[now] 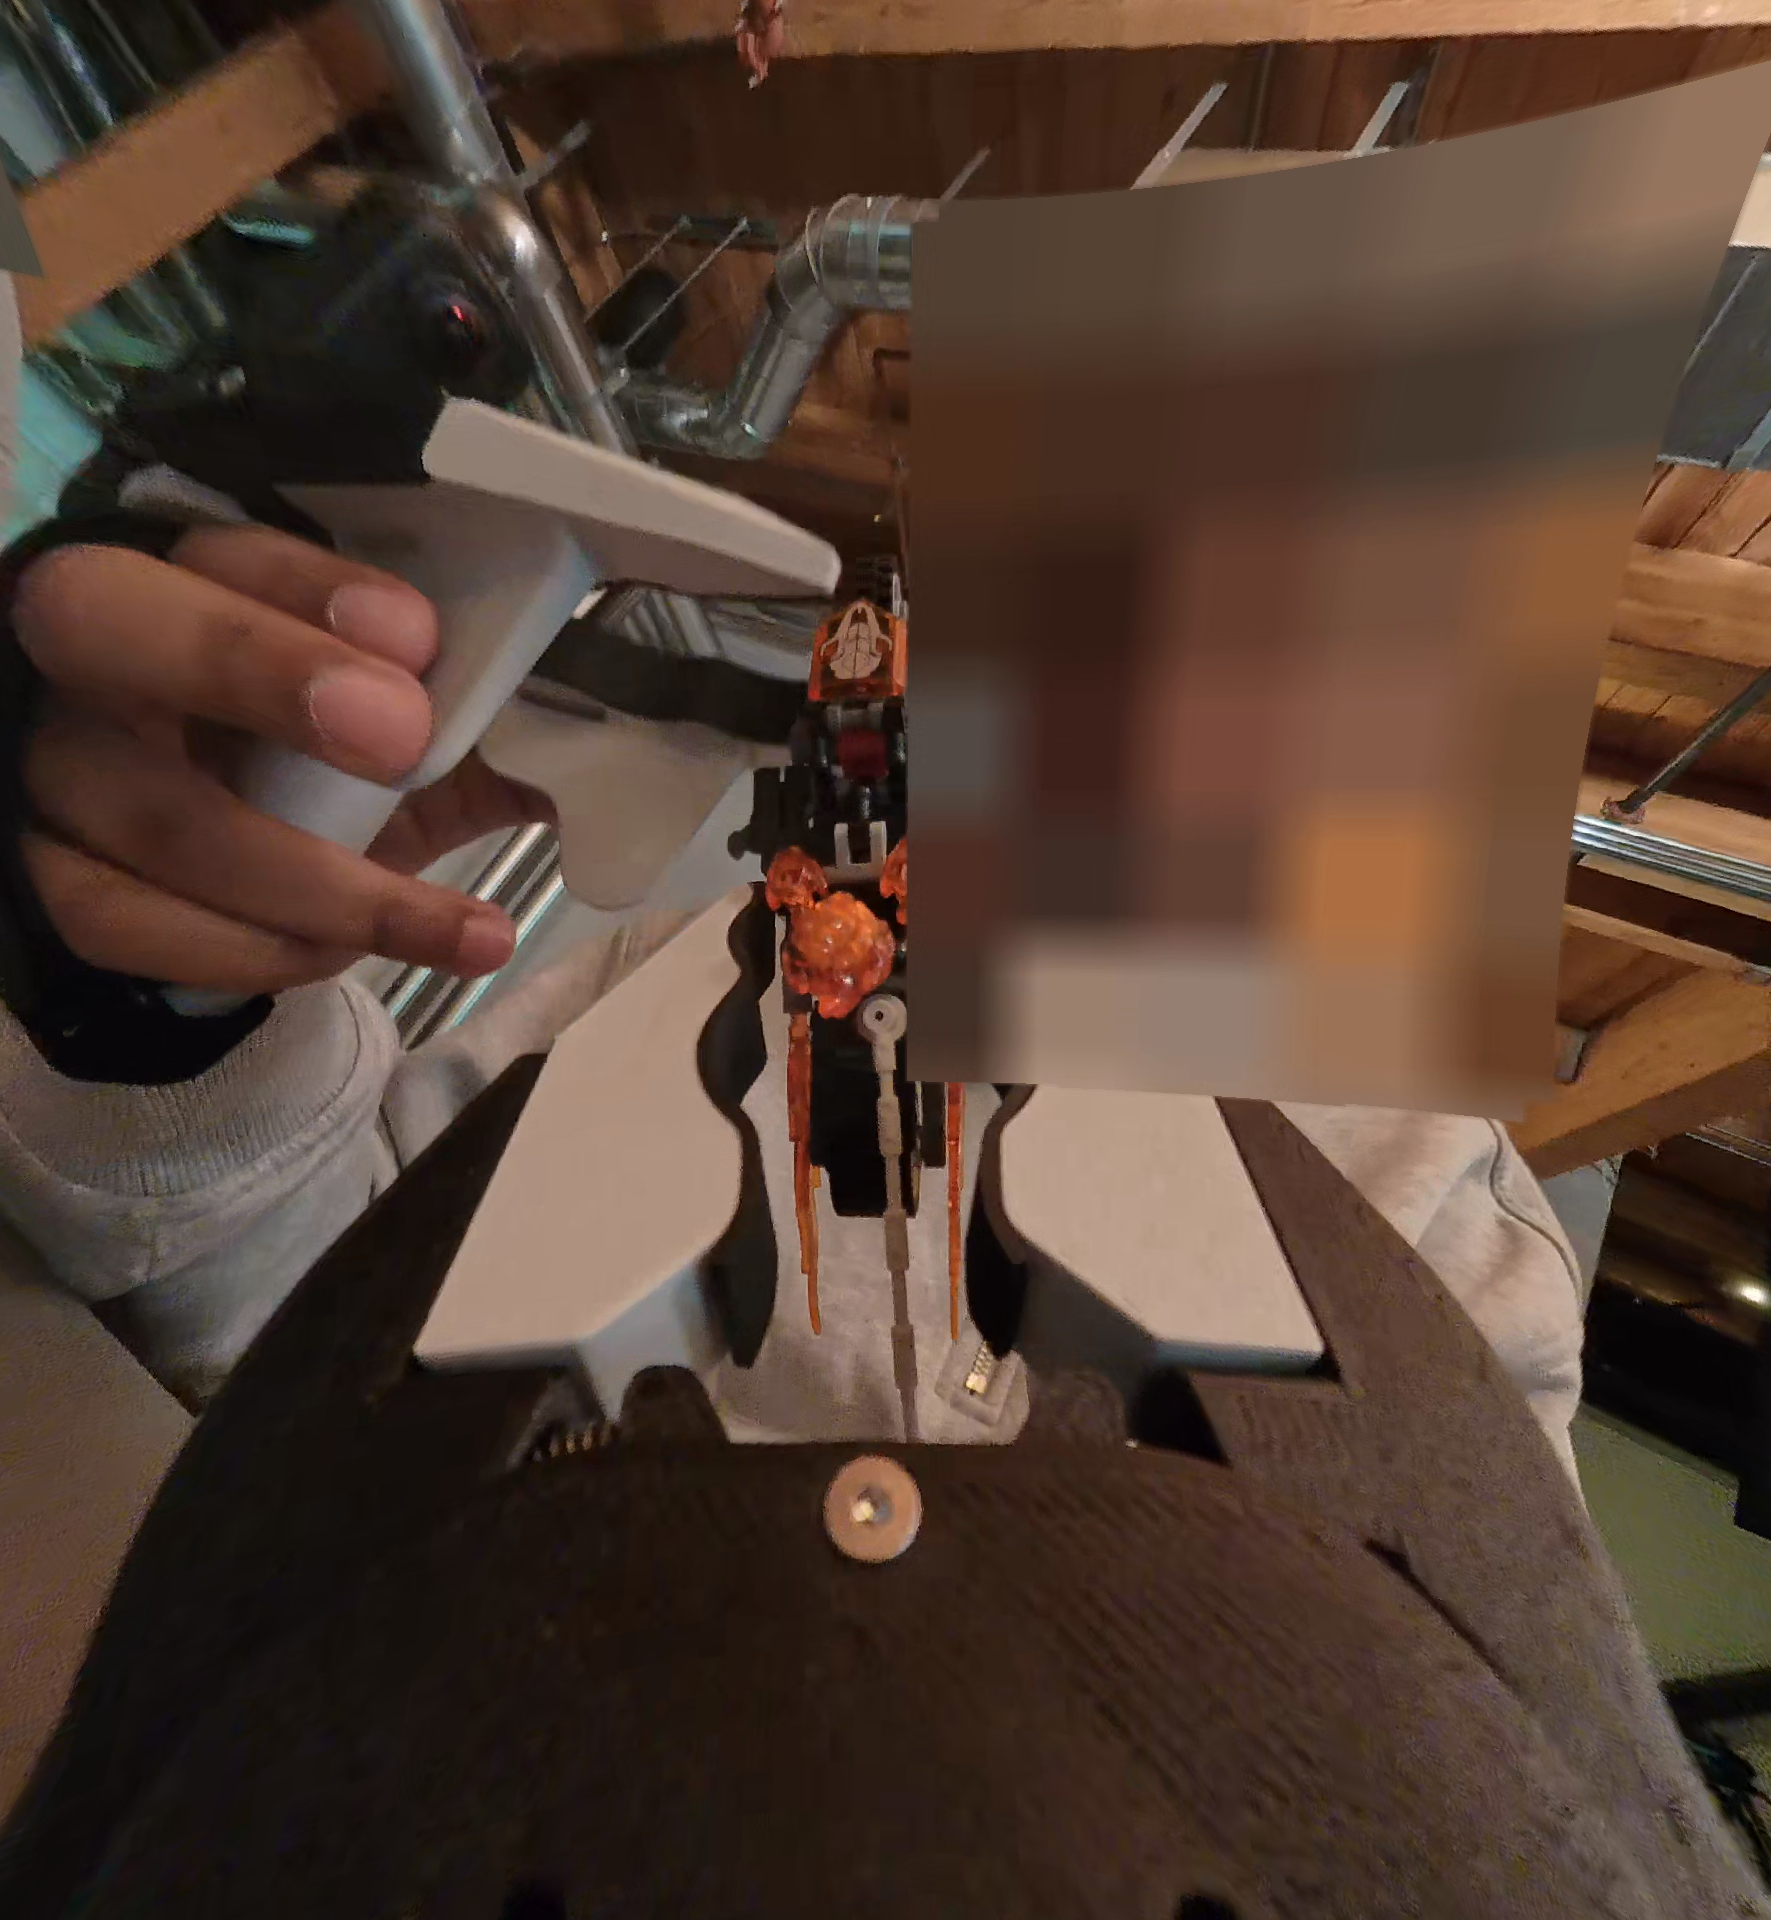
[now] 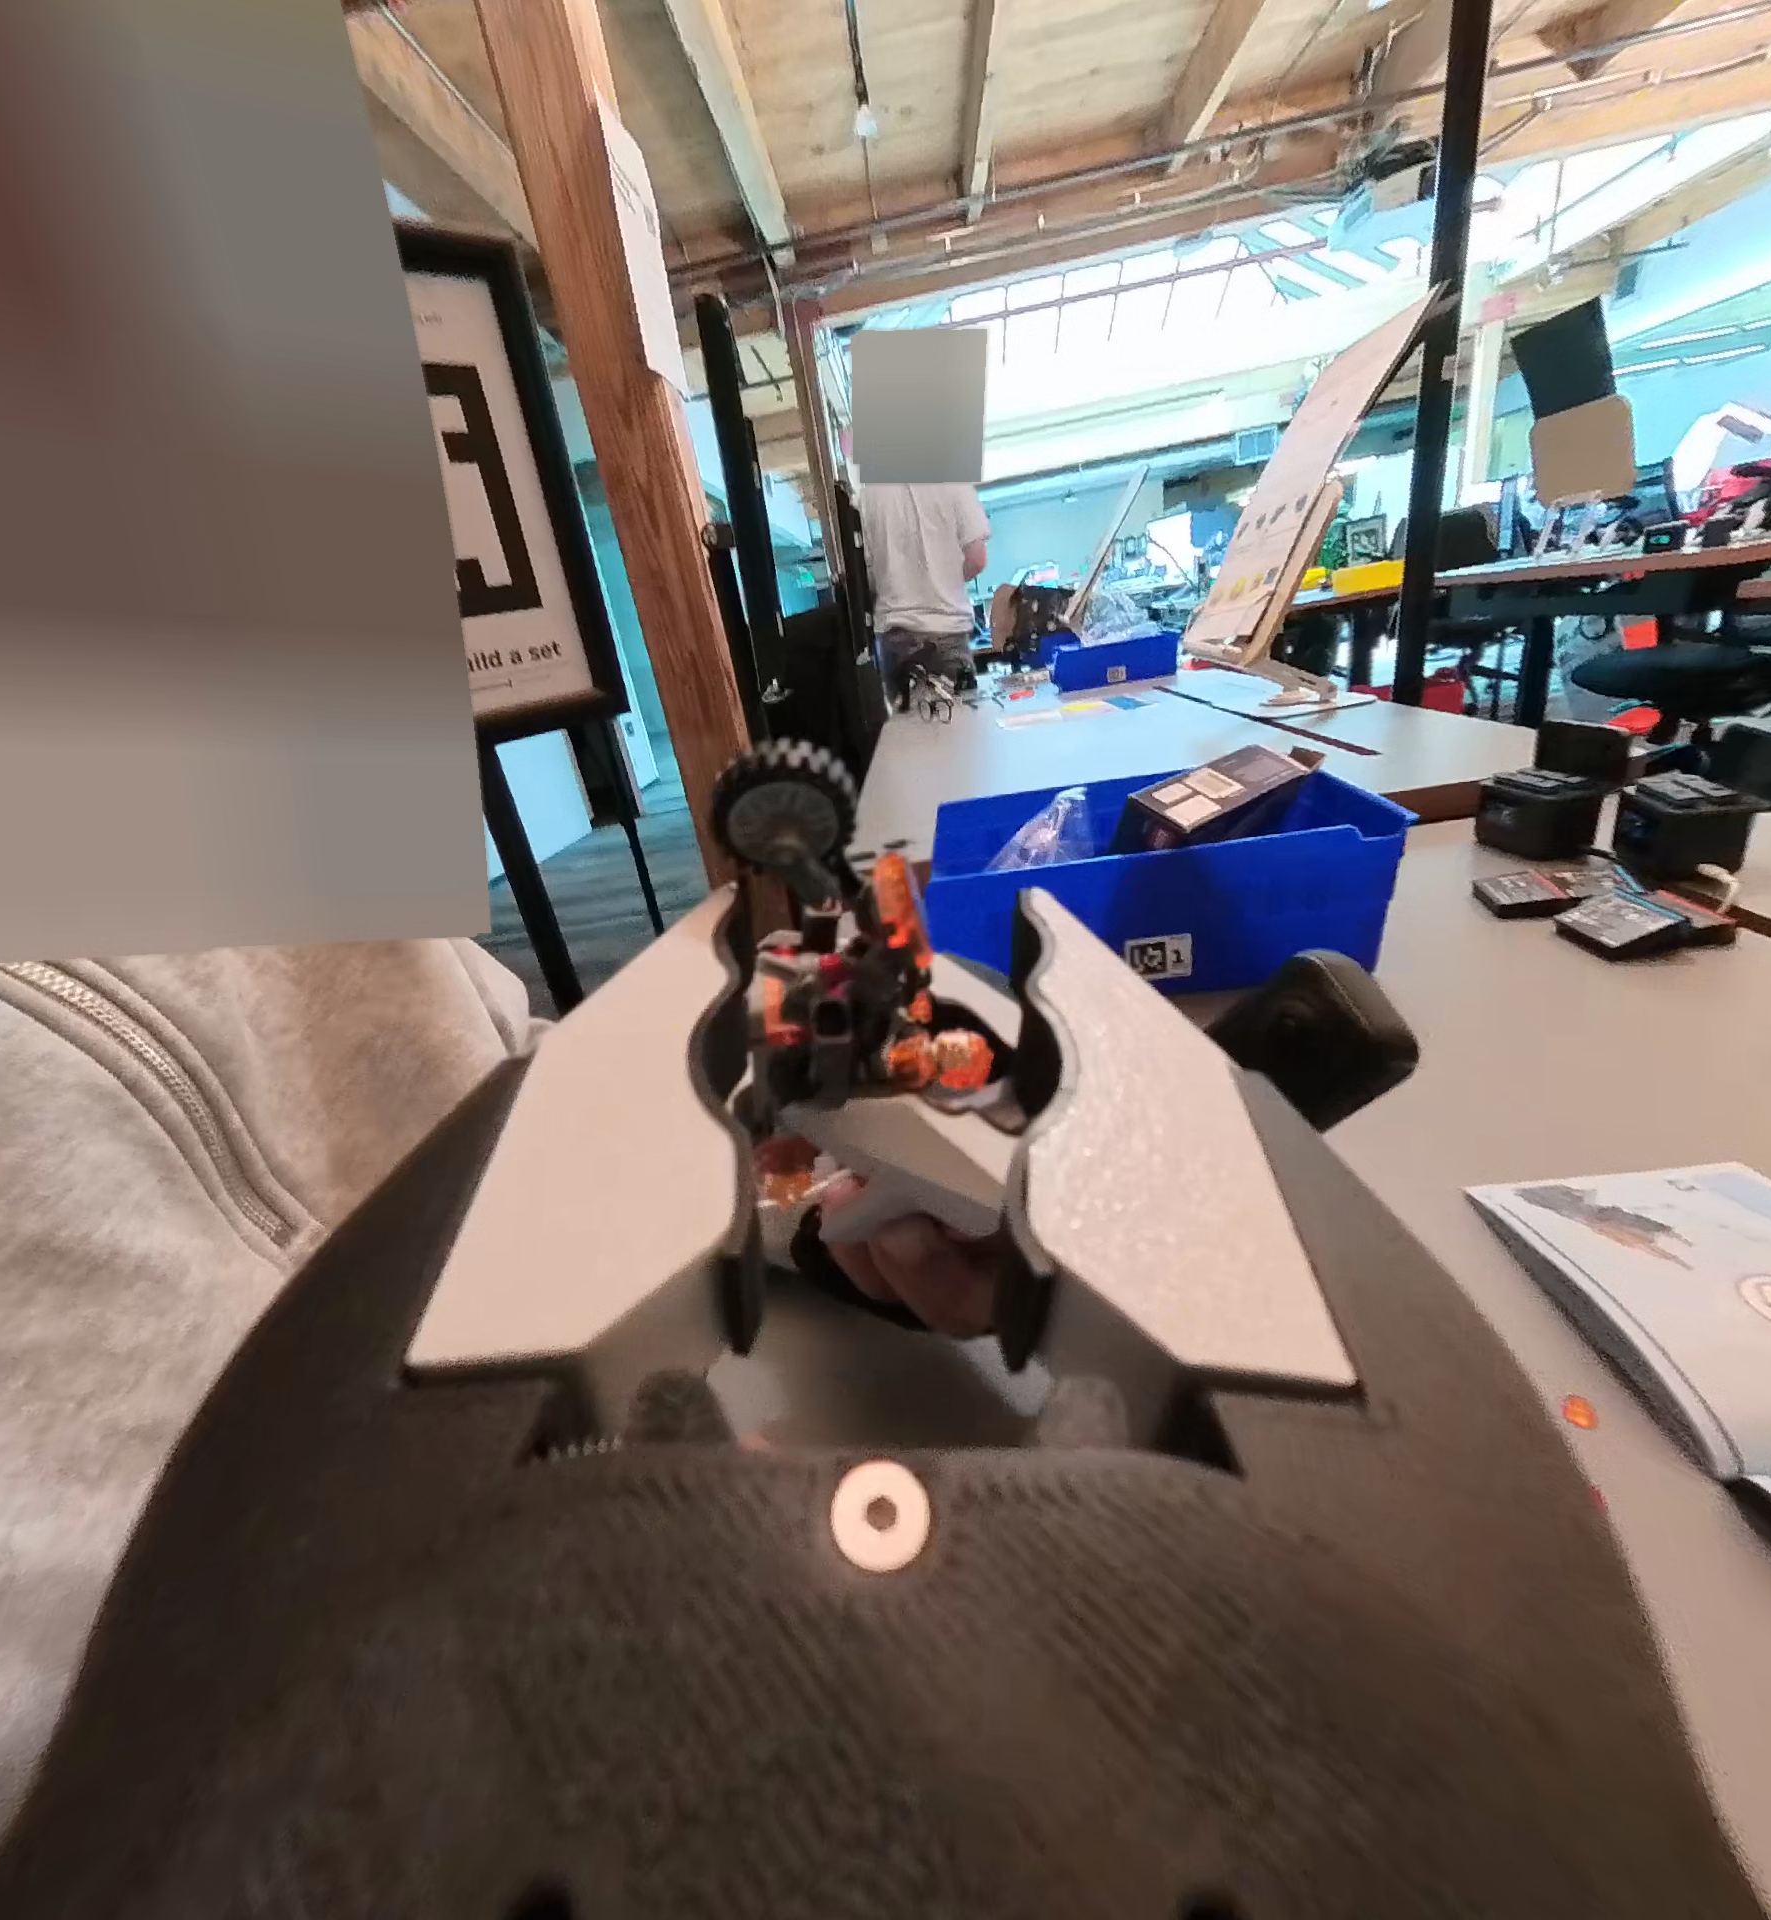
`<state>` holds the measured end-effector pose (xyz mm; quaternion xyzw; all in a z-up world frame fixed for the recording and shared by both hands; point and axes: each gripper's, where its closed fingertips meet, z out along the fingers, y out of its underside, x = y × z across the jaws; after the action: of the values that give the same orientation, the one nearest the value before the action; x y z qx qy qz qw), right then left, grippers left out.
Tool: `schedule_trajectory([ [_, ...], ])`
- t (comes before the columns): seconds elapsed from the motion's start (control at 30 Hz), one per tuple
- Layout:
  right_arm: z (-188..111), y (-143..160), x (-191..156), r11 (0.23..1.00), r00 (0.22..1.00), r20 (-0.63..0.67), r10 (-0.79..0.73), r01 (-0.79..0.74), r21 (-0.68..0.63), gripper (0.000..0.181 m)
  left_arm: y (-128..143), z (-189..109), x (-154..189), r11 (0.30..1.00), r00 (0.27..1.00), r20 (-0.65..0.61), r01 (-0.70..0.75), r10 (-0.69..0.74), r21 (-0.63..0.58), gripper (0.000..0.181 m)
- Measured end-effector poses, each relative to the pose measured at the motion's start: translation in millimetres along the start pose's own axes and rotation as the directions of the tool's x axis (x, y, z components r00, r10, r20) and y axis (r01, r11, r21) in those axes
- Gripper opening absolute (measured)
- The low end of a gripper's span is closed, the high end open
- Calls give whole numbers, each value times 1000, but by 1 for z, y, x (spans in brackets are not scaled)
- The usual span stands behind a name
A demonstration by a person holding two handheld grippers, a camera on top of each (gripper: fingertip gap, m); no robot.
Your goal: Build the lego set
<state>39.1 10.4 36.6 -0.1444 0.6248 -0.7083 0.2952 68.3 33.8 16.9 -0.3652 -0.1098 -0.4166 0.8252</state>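
Two grippers meet on one lego model, which is held up in the air in front of a grey zipped hoodie, above the near edge of the grey table. Nearest in the left wrist view, the left gripper has its jaws drawn to a narrow gap and clamps the model's lower part. The model is slim and mostly black, with clear orange flame pieces, thin orange streamers trailing down both sides, a grey chain hanging along its middle and an orange printed tile on top. A hand brings in the right gripper from the side. Its jaws are partly open and straddle the model's upper half, but whether they press on it cannot be told. From the right wrist view a black toothed wheel on a grey hub crowns the model. An open instruction booklet lies on the table to the right. Farther back stands a blue bin holding a dark box and a clear bag, with black chargers beyond it. Farther still are a wooden post, a framed sign and a person standing in a white shirt.
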Motion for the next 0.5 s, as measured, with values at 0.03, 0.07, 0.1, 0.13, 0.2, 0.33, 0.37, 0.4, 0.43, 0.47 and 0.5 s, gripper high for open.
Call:
schedule_trajectory([
  [0.03,-1,-1,0,1000,1000,5,4,-4,8,43,2,1,-2,1000,1000,10,-2,2,-13,34],
  [0.07,-3,1,1,1000,1000,8,-2,2,5,39,3,1,-3,1000,1000,19,-7,8,-19,34],
  [0.1,-3,2,0,1000,1000,12,-14,14,0,36,3,1,-3,1000,1000,20,-9,9,-22,34],
  [0.13,-3,3,-2,1000,999,20,-30,30,0,34,3,0,-3,1000,1000,18,-8,9,-20,34],
  [0.2,-2,3,-8,997,997,34,-76,76,11,29,2,-2,-3,1000,1000,21,-1,1,-15,34],
  [0.33,2,8,-2,980,980,-37,-197,195,-34,15,5,-2,-6,999,1000,19,22,-22,-36,34],
  [0.37,2,9,0,973,971,-56,-231,228,-44,14,4,-2,-7,999,1000,19,22,-22,-36,34],
  [0.4,2,9,1,966,964,-71,-258,256,-41,13,2,-3,-7,999,1000,23,15,-15,-30,34],
  [0.43,2,7,1,961,958,-80,-277,275,-33,13,0,-4,-6,1000,1000,27,4,-4,-21,34],
  [0.47,2,5,1,957,953,-89,-290,288,-27,13,-3,-5,-6,1000,999,32,-10,10,-9,34],
  [0.5,2,4,3,954,948,-105,-301,300,-28,13,-7,-6,-6,1000,999,39,-27,27,10,34],
])
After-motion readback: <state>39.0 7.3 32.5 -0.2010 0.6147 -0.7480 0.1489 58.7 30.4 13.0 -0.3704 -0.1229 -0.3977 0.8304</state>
